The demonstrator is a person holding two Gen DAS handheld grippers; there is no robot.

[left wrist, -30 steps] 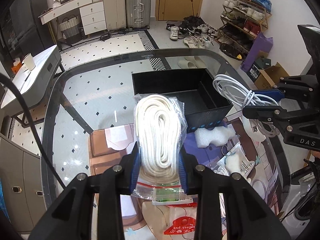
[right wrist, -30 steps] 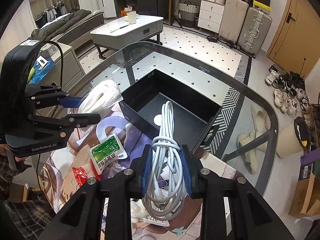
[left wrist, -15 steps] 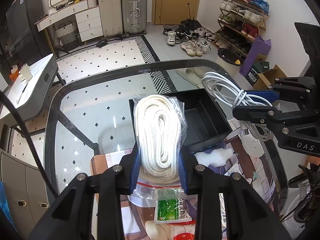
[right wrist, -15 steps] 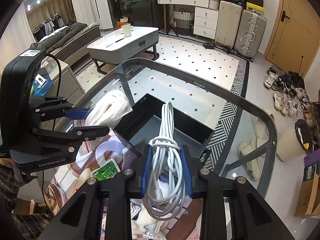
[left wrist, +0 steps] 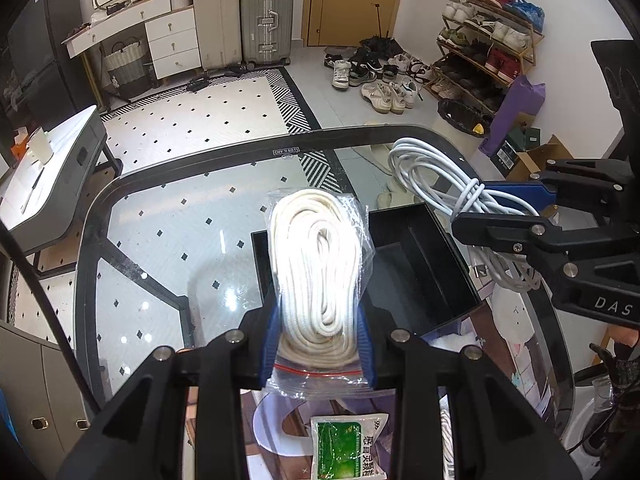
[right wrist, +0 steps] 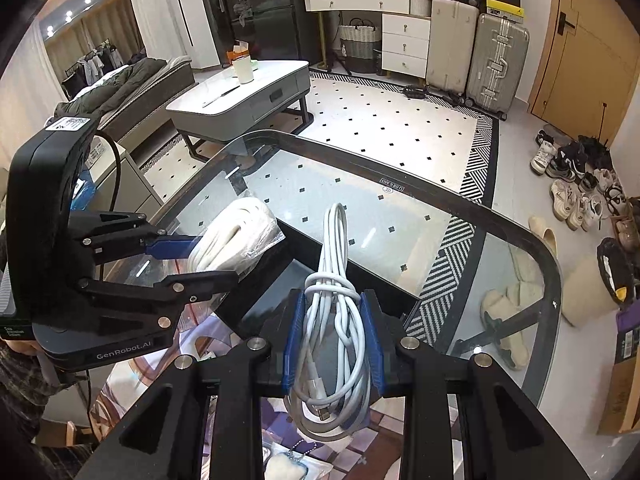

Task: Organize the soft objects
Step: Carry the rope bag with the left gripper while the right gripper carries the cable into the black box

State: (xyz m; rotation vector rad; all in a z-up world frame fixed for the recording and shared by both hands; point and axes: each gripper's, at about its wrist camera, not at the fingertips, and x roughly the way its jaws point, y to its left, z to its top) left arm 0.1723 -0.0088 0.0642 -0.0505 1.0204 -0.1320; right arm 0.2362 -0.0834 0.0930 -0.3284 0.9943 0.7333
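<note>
My left gripper (left wrist: 318, 344) is shut on a clear zip bag of coiled white rope (left wrist: 318, 264) and holds it up above the glass table. The bag also shows in the right wrist view (right wrist: 236, 240). My right gripper (right wrist: 334, 344) is shut on a bundle of white cable (right wrist: 332, 320), lifted above the table; the bundle also shows in the left wrist view (left wrist: 440, 184). A black open box (left wrist: 416, 280) with a divider sits on the table below and between both grippers, and it shows behind the cable in the right wrist view (right wrist: 276, 292).
A green sachet (left wrist: 346, 448) lies on a printed mat under my left gripper. A small white fluffy item (right wrist: 284, 466) lies on the mat near my right gripper. The glass table's dark rim (right wrist: 516, 228) curves round the far side.
Both grippers have risen with their loads. The black box and the mat items now sit lower in both views, and more of the floor and far room shows.
</note>
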